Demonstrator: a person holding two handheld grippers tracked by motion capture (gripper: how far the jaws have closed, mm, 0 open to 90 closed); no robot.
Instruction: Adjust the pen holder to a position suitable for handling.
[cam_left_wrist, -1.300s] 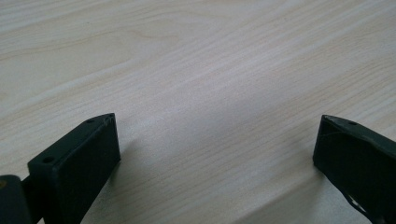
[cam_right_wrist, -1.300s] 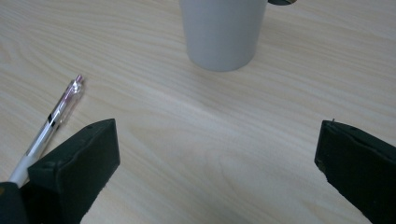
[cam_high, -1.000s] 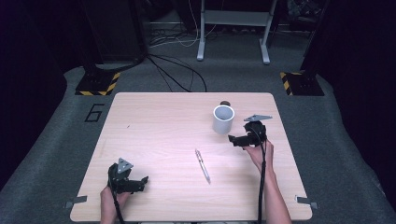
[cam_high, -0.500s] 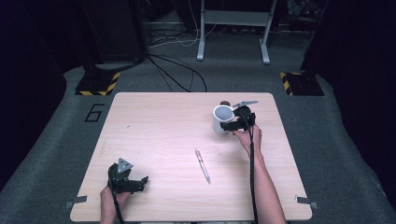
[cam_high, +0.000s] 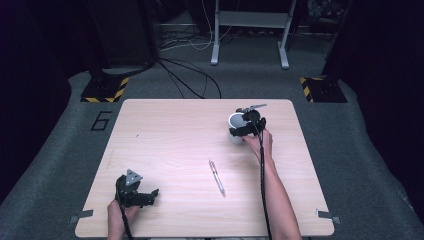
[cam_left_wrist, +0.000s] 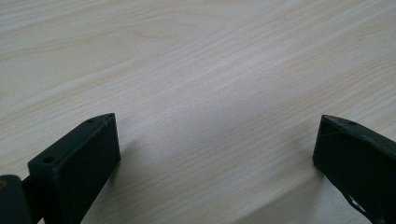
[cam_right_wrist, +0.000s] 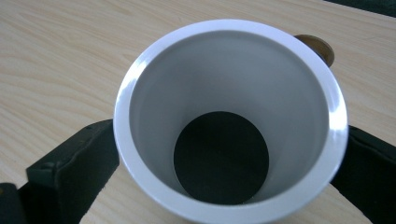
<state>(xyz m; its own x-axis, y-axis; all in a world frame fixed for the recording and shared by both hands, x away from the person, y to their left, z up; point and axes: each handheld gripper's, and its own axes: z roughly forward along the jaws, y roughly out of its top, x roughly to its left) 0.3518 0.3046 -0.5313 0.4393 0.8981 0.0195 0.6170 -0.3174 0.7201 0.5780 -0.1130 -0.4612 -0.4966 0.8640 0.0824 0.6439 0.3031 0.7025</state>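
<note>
tabletop (cam_high: 175, 135) of pale wood grain runs across the high view, with dark grey floor around it and cables trailing over the floor beyond its far edge. at the near left corner sits the left gripper (cam_high: 150, 195), held by the person's left hand (cam_high: 120, 212); its fingers stand wide apart with nothing between them, and the left gripper view shows bare wood in the gap between the two black fingers (cam_left_wrist: 74, 163). a grey three-cornered plate (cam_high: 132, 176) sits on top of this gripper.

near the middle of the tabletop, a little toward the near edge, lies a pen (cam_high: 216, 177), slanted, well apart from both grippers.

farther right and toward the far edge stands a white cup (cam_high: 235, 123), upright. the right gripper (cam_high: 240, 131) is at the cup, held by the right hand (cam_high: 259, 144), with its cable running back along the forearm. in the right gripper view the cup's open mouth (cam_right_wrist: 231, 116) faces the camera, white inside with a dark round bottom, and one black finger shows at each side of its wall; whether they press it or only flank it cannot be told. a small brown round thing (cam_right_wrist: 320, 49) peeks from behind the cup's rim.
</note>
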